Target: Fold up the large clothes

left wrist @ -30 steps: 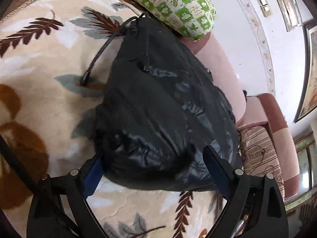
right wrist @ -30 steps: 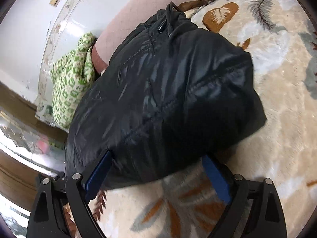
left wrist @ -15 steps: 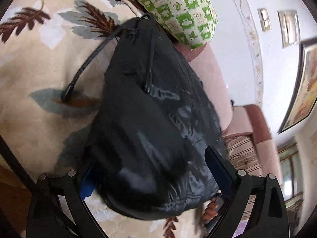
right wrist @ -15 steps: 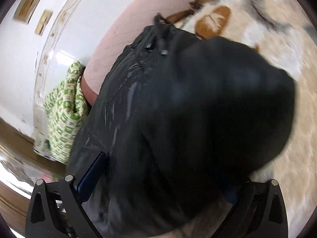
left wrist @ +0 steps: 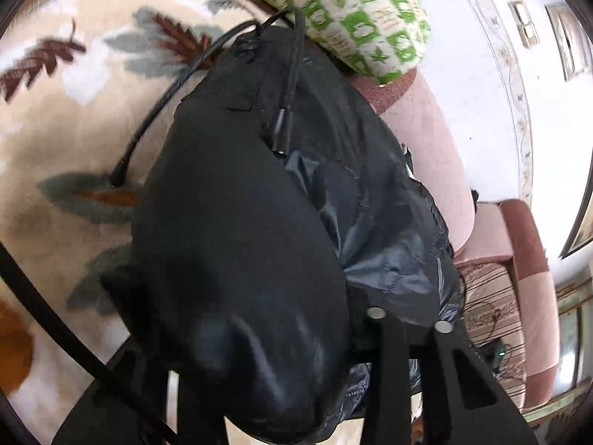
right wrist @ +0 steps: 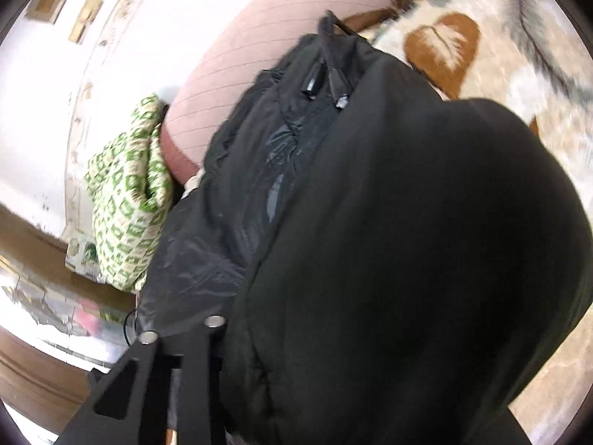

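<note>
Both grippers' jaws were closing with the black jacket (left wrist: pixel 237 244) bunched between them: left gripper (left wrist: pixel 259 337), right gripper (right wrist: pixel 333 333). Pad contact was hidden by fabric. Jacket lay on the leaf-print blanket (left wrist: pixel 55 148), beside the green checked pillow (left wrist: pixel 355 18).

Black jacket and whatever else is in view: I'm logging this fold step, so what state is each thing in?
Black jacket: bunched, near edge lifted between both grippers.
Left gripper: jaws closing, jacket between them.
Right gripper: jaws closing, jacket between them.
Drawcords: loose.
Green-patterned pillow: lying behind jacket.
</note>
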`<state>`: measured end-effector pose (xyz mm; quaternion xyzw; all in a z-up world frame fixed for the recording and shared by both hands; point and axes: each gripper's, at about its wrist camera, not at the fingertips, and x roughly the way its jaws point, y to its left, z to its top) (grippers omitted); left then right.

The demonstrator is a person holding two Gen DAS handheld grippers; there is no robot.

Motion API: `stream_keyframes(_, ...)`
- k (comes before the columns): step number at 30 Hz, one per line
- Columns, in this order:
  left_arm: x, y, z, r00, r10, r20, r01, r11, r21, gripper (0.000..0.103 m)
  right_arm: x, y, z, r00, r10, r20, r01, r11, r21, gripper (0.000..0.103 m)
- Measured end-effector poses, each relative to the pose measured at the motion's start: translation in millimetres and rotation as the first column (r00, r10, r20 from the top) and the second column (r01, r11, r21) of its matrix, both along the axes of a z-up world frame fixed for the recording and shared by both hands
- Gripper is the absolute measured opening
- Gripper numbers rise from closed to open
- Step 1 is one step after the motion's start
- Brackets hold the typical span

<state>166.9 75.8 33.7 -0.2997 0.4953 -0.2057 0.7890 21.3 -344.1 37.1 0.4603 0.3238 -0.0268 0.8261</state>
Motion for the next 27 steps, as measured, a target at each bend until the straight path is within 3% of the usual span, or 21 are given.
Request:
stream_keyframes(5,-25.9,2.6,28.3,1.000,-0.001,0.022,0.000,0.999,0.041,0.028,-24.3,3.6,18.5,0.999,0.028,0.021,-0.028,1.000,0.005,0.028)
stream_keyframes(11,-66.5,-1.4,43.1,0.999,-0.022,0.037,0.018,0.995,0.097,0.028,-60.9,5.6,19.8,0.999,0.041,0.016,-0.041,0.999,0.028,0.028)
stream_keyframes(19,-134.3,4.8,43.6,0.998,-0.045,0.035,0.040,0.993,0.114,0.029,-127.3,13.0,18.5,0.999,0.041,0.010,-0.042,0.997,0.058,0.028)
stream_keyframes(22,-158.0,9.1,39.2,0.998,-0.044,0.036,0.038,0.989,0.141,0.034,-150.9,14.4,10.7,0.999,0.045,0.001,-0.045,0.997,0.070,0.029)
stream_keyframes(24,-164.0,12.6,32.9,1.000,-0.020,0.022,0.015,0.981,0.191,0.048,-157.0,16.1,3.4,0.998,0.050,-0.024,-0.048,0.996,0.070,0.044)
stream_keyframes(27,-175.1,22.0,28.3,1.000,-0.005,-0.003,0.005,0.978,0.209,0.054,-163.8,11.5,-13.8,0.996,0.031,-0.084,-0.022,0.994,0.103,0.064)
